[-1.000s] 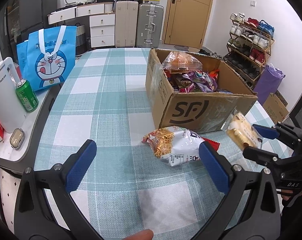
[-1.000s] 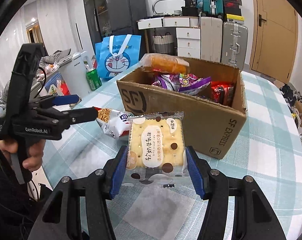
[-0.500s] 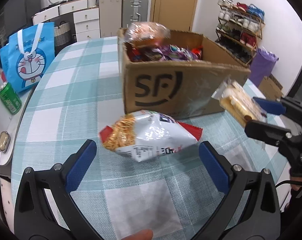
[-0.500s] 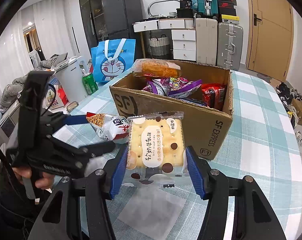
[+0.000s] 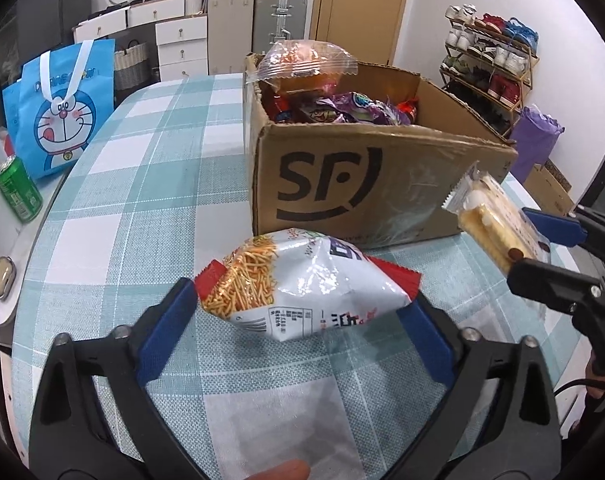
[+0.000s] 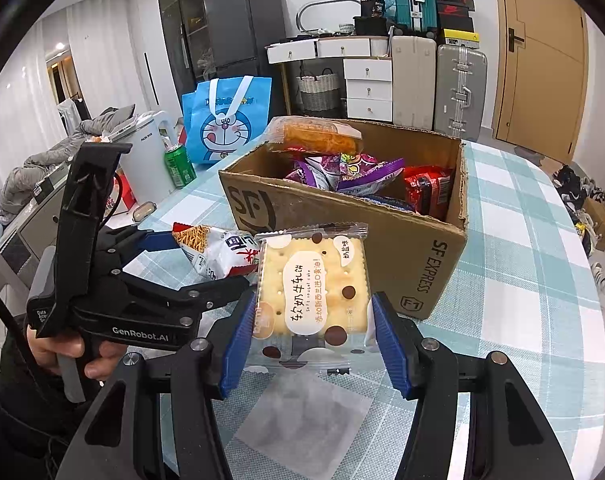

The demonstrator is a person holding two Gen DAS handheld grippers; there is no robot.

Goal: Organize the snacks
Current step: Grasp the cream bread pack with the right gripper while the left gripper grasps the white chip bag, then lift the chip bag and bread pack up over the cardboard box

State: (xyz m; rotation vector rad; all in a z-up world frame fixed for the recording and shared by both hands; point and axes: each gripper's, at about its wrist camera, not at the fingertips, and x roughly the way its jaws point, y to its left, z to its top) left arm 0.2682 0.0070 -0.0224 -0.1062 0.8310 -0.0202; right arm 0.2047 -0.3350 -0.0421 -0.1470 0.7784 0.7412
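Note:
A white snack bag with noodle sticks (image 5: 302,284) lies on the checked tablecloth in front of the SF cardboard box (image 5: 366,184). My left gripper (image 5: 298,320) is open, its blue pads on either side of the bag's near end, and shows in the right wrist view (image 6: 194,260). My right gripper (image 6: 312,336) is shut on a clear-wrapped cracker pack (image 6: 312,288) and holds it above the table, right of the bag and near the box's corner. The pack also shows in the left wrist view (image 5: 494,224). The box (image 6: 382,240) holds several snack packets.
A blue Doraemon bag (image 5: 62,108), a green can (image 5: 18,190) and a white kettle (image 6: 146,152) stand at the table's left side. Drawers, suitcases and a door are behind. A shoe rack (image 5: 490,64) stands to the right.
My left gripper has moved forward and down onto the noodle-stick bag, so its pads now flank it. My right gripper keeps hold of the cracker pack, nearly still.

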